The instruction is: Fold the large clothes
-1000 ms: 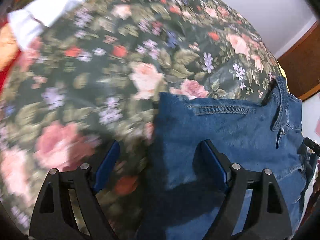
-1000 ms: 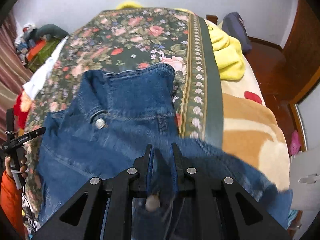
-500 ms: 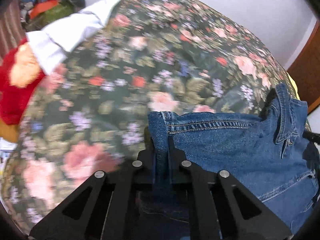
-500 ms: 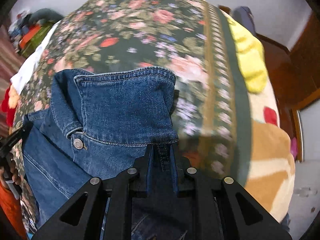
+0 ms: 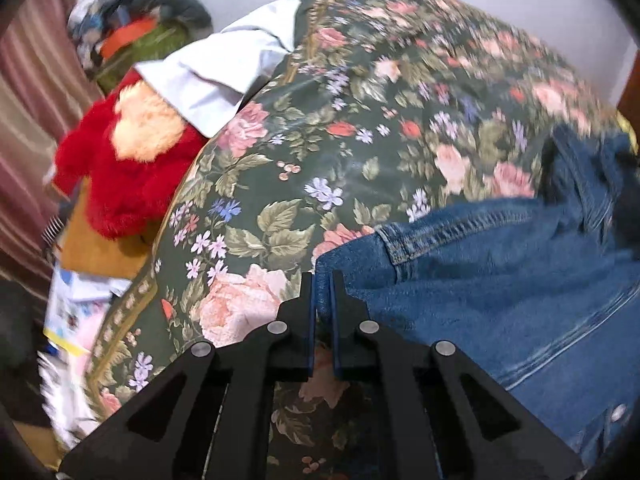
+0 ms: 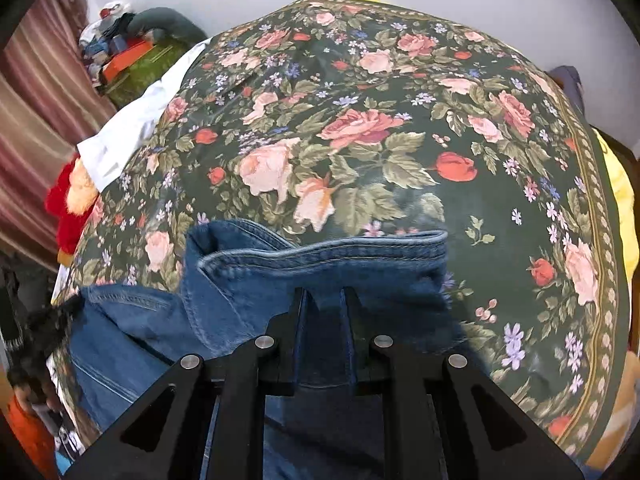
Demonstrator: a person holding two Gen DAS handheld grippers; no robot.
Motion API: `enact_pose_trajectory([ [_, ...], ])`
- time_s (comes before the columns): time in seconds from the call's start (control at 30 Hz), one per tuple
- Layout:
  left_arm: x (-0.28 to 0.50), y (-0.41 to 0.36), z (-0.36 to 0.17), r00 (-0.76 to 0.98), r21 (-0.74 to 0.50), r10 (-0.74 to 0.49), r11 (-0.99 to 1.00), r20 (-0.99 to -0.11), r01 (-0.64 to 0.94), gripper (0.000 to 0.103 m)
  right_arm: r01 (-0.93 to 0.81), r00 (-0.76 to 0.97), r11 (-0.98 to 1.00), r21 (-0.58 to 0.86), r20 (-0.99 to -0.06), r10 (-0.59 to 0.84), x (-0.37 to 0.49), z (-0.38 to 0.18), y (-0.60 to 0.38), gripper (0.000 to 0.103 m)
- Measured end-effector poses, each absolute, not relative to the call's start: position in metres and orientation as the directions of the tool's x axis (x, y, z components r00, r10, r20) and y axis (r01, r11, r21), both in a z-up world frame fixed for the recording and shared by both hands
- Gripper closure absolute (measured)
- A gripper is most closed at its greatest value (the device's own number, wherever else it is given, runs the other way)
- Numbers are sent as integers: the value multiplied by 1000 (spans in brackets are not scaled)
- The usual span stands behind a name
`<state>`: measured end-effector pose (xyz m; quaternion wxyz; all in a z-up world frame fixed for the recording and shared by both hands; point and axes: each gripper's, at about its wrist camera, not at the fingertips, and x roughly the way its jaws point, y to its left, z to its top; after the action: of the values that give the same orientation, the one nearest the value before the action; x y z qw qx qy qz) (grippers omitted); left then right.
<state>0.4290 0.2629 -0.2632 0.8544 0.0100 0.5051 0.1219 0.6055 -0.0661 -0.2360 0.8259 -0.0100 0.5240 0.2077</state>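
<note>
A blue denim jacket [image 5: 500, 280] lies on a bed with a dark green floral cover [image 5: 340, 128]. My left gripper [image 5: 321, 280] is shut on the jacket's left edge, near a corner of the denim. My right gripper [image 6: 323, 300] is shut on denim just below the folded collar [image 6: 320, 256]. In the right wrist view the jacket [image 6: 168, 328] spreads to the lower left over the floral cover [image 6: 360, 140]. The part of the jacket under both grippers is hidden.
A red and cream plush blanket [image 5: 124, 160] and a white sheet [image 5: 216, 68] lie at the bed's left side. A pile of clothes [image 6: 128, 44] sits by a striped curtain [image 6: 36, 100]. A yellow blanket [image 6: 620, 188] lies at the right edge.
My left gripper closed on the jacket's edge and pulled it left. My right gripper stayed shut on the denim and moved it up the bed; the collar now lies flatter.
</note>
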Motion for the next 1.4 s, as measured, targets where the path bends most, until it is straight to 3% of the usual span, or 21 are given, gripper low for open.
enact_pose_trajectory([
  [0.07, 432, 253, -263, 449, 193, 256, 964, -856, -182, 94, -355, 345, 900, 254, -859, 379, 599, -231, -72, 90],
  [0.17, 433, 237, -250, 461, 219, 262, 965, -848, -147, 82, -332, 346, 905, 265, -858, 379, 574, -218, -100, 90],
  [0.3, 418, 212, -219, 537, 156, 185, 983, -823, -99, 31, -325, 396, 929, 179, -866, 306, 533, -201, -148, 90],
  [0.33, 411, 204, -212, 557, 138, 160, 987, -815, -81, 27, -340, 397, 927, 157, -870, 292, 519, -199, -159, 90],
  [0.4, 401, 187, -206, 572, 117, 126, 992, -811, -53, 26, -368, 388, 921, 127, -880, 276, 497, -196, -173, 90],
  [0.5, 382, 164, -212, 567, 101, 85, 995, -820, -3, 21, -378, 355, 905, 195, -873, 336, 474, -196, -190, 90],
  [0.6, 370, 153, -240, 514, 94, 83, 996, -854, -5, 21, -368, 308, 885, 287, -860, 407, 467, -203, -192, 90],
  [0.77, 364, 158, -299, 409, 51, 78, 996, -909, -77, 19, -310, 219, 908, 280, -909, 355, 479, -244, -179, 90],
  [0.87, 359, 157, -302, 449, 50, 87, 994, -889, -93, 19, -282, 207, 916, 286, -914, 349, 480, -262, -177, 90],
  [1.1, 354, 150, -276, 453, 83, 106, 994, -885, -70, 19, -252, 177, 888, 385, -884, 433, 475, -247, -191, 90],
  [1.23, 343, 146, -258, 493, 80, 104, 994, -864, -70, 19, -402, 256, 909, 110, -940, 227, 456, -247, -159, 90],
  [1.33, 331, 153, -253, 500, 63, 103, 993, -860, -95, 19, -491, 367, 867, -92, -924, 110, 438, -255, -138, 88],
  [1.37, 326, 158, -252, 498, 64, 110, 992, -860, -109, 19, -492, 406, 855, -162, -912, 61, 433, -254, -133, 75],
  [1.4, 322, 164, -252, 493, 63, 115, 991, -862, -121, 19, -475, 437, 854, -214, -899, 17, 431, -253, -133, 52],
])
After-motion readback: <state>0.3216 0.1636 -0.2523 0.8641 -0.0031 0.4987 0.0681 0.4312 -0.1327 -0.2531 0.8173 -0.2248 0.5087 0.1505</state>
